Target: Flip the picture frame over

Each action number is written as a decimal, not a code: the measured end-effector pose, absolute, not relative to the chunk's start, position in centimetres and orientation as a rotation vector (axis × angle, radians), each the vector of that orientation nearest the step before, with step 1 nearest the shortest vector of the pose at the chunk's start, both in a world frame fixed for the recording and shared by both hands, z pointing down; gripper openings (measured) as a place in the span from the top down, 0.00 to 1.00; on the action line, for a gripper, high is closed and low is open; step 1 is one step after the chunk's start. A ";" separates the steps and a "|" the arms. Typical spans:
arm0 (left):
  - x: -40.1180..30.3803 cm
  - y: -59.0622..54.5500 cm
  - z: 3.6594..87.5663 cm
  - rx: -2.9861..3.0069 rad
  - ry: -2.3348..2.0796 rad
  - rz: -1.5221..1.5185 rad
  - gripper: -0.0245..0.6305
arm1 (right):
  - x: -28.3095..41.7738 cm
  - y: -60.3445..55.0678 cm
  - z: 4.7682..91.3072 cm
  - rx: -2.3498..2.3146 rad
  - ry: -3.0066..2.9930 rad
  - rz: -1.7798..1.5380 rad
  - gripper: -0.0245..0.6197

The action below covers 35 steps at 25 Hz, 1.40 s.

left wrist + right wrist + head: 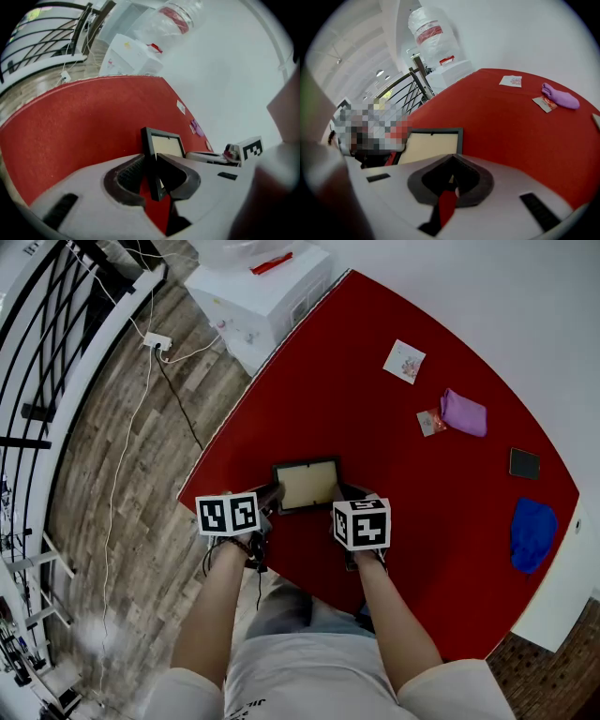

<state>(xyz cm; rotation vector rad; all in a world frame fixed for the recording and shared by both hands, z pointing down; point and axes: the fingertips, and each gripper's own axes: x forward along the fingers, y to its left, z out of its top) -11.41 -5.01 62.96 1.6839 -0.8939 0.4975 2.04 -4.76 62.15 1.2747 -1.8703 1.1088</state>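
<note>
Both grippers meet the picture frame (307,486) from opposite sides. The left gripper (151,159) has its jaws pressed onto the dark rim of the frame's left short end. The right gripper (451,162) has its jaws drawn nearly together, with a cream sliver of the frame caught between them, so it seems to pinch the right short end.

The frame's long axis therefore runs from one gripper to the other, and neither is nearer. I judge the flip will be a roll about that line, both wrists turning together.

The frame is cream side up, close to the near edge of the red table (422,549).

The head view shows this symmetric layout, and the purple cloth (464,413) and blue cloth (532,532) well apart. Only the gripper views show the actual pinch. No view settles whether the frame rests on the table or is raised.
</note>
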 end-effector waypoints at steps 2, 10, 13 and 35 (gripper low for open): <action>-11.6 -5.2 62.8 1.730 -0.914 0.591 0.83 | 1.9 -4.7 62.1 1.274 -1.871 1.102 0.95; -12.0 -5.6 63.7 1.795 -0.966 0.779 0.85 | 1.5 -4.7 62.2 1.259 -1.873 1.059 0.95; -11.9 -5.7 63.5 1.794 -0.974 0.778 0.86 | 1.4 -4.7 62.1 1.250 -1.880 1.038 0.95; -13.4 -5.5 62.4 1.848 -1.062 0.780 0.81 | 0.7 -5.3 61.9 1.294 -1.869 0.918 0.95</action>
